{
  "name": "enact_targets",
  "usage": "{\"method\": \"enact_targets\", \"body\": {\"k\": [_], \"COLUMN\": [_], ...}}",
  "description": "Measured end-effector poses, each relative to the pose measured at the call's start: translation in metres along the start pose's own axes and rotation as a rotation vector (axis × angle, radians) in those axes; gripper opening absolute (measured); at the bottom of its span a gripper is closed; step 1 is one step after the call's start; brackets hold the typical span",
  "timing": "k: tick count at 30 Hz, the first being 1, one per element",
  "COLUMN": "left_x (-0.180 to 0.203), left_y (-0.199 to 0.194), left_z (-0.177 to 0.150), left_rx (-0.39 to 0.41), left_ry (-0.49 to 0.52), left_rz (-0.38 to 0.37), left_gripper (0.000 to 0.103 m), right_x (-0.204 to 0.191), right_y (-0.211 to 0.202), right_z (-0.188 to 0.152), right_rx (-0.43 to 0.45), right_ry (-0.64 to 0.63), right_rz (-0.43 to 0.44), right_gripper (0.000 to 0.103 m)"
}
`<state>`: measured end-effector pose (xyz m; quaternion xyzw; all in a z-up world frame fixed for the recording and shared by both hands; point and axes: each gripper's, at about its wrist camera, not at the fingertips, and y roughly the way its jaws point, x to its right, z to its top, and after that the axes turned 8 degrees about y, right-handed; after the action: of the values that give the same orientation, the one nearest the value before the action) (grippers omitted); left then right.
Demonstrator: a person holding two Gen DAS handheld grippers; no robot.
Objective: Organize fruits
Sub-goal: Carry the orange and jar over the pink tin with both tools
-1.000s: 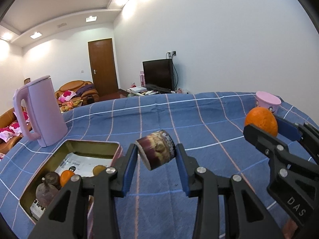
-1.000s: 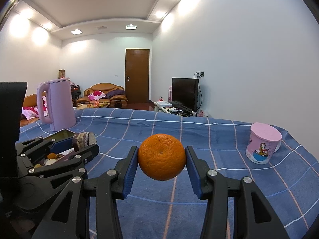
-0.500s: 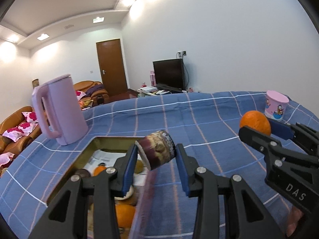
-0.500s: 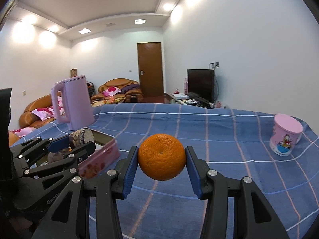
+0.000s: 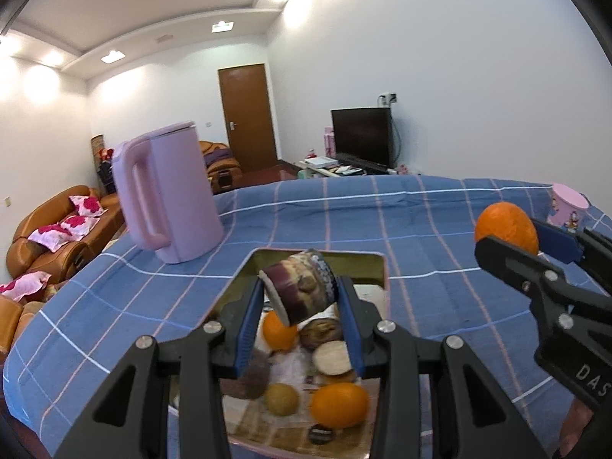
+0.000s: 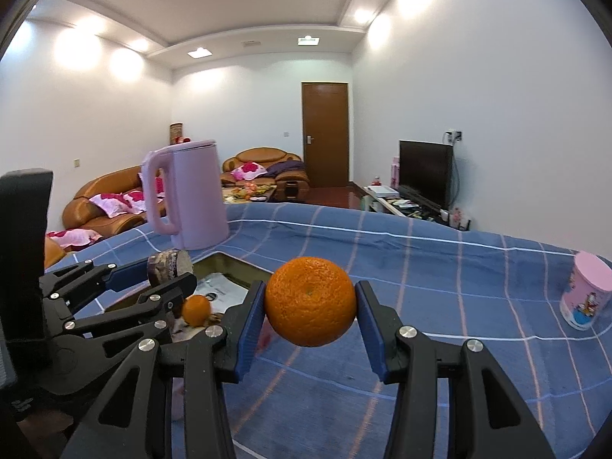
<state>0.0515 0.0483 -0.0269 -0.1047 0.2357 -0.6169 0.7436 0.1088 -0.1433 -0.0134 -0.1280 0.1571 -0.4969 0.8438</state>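
My left gripper (image 5: 300, 298) is shut on a short purple sugarcane piece (image 5: 300, 292) and hangs over the open metal tin (image 5: 378, 267). In the tin lie two oranges (image 5: 338, 405), a small brown fruit (image 5: 282, 399) and more cane pieces (image 5: 332, 357). My right gripper (image 6: 310, 308) is shut on a large orange (image 6: 310, 306), held above the blue checked cloth to the right of the tin (image 6: 233, 264). The left wrist view shows that orange (image 5: 505, 229) at the right; the right wrist view shows the cane piece (image 6: 168, 267) at the left.
A tall pink kettle (image 5: 168, 191) stands on the cloth just behind the tin. A pink cartoon cup (image 6: 585, 294) sits at the far right of the table. Blue checked cloth (image 6: 440, 267) stretches between them. Sofas, a door and a television lie beyond.
Both grippers have swung left with their loads. The tin has come from the left side to directly under the cane piece, and the kettle has drawn nearer the middle.
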Motion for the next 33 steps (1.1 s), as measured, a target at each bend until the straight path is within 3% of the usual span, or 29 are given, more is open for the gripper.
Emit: {"method": "enact_targets", "body": {"k": [13,33], "left_x": [-0.030,-0.044], "left_y": [0.014,0.028], "left_z": [-0.012,-0.023], "left_rx": [-0.046,-0.090], "left_ry": [-0.041,-0.052], "left_rz": [0.040,0.023], "left_gripper": [0.041,0.041], "right_x": [-0.038,-0.057], "right_y": [0.030,0.071], "right_z": [0.005,0.003], "right_rx": [-0.036,-0.126], "right_ry": [-0.040,-0.073], "right_rz": [0.062,0.044], "right_gripper": [0.049,0.049]}}
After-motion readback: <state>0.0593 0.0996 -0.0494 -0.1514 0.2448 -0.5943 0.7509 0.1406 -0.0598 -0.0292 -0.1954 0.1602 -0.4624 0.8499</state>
